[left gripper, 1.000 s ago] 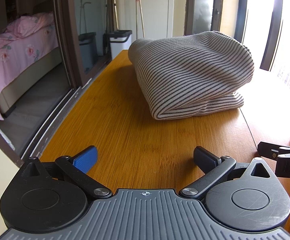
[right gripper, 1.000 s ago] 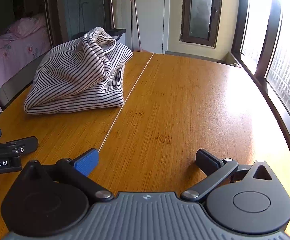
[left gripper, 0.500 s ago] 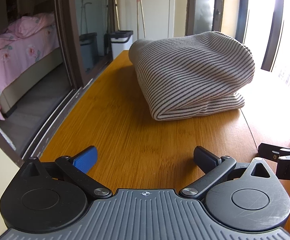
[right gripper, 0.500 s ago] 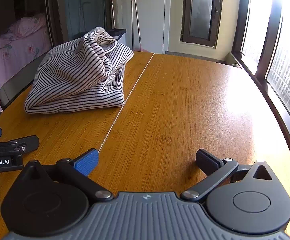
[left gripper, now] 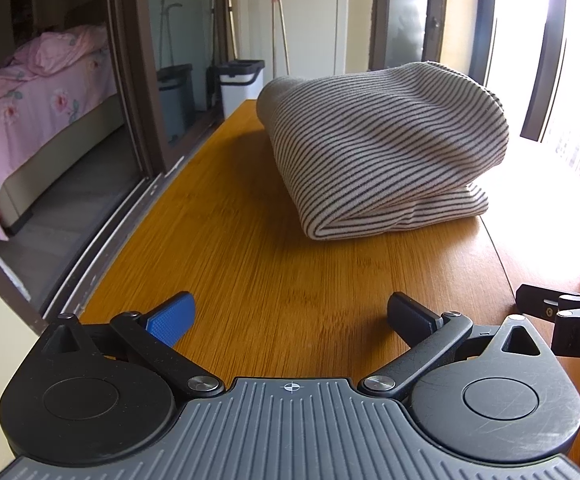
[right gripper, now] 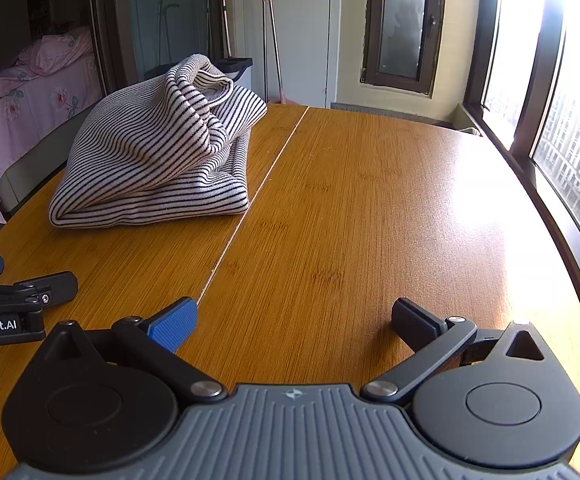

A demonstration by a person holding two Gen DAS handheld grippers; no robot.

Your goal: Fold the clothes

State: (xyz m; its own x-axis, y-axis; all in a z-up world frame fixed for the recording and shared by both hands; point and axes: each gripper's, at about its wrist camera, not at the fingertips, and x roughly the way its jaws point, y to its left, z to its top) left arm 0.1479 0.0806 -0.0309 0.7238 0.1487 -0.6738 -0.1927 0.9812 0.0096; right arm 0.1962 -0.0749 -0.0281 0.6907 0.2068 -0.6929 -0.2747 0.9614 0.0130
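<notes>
My left gripper sits low over the wooden table, fingers spread wide, holding nothing. My right gripper is equally wide and empty, just beside it. Bare wood lies between both sets of fingers. Ahead of the left fingers, slightly right, rests the striped garment, folded into a bundle; from the right fingers it lies ahead-left. Beyond it stand bins, mop handles and a pink bed.
</notes>
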